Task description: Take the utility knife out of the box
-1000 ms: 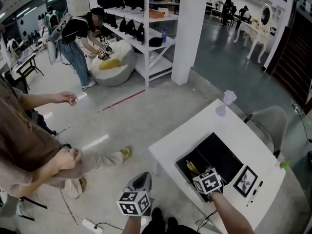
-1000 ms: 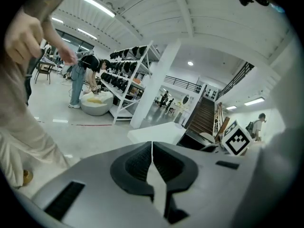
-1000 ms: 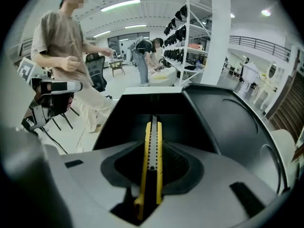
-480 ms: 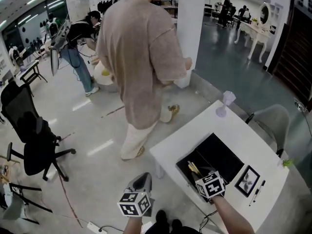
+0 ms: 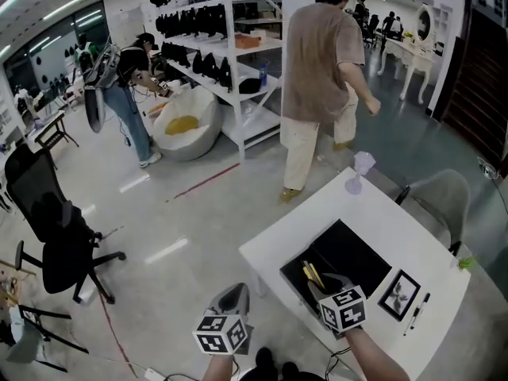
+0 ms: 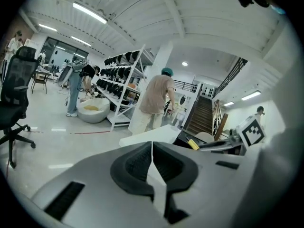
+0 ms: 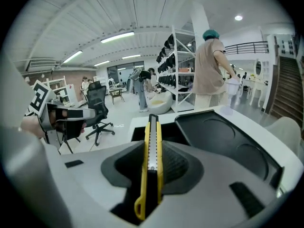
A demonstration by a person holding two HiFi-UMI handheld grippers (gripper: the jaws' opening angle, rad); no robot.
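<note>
White bench [image 5: 381, 205], black box [image 5: 353, 252] open on it. Right gripper [image 7: 153, 161] fingers clamp the yellow utility knife [image 7: 152, 129], apparently just above the box. Left gripper [image 6: 152, 151] fingers closed, empty, left of the box.

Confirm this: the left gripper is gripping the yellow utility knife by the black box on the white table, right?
No. The right gripper grips the yellow utility knife, as the right gripper view shows; the left gripper is shut on nothing. The rest stands: the knife is by the black box on the white table.
</note>
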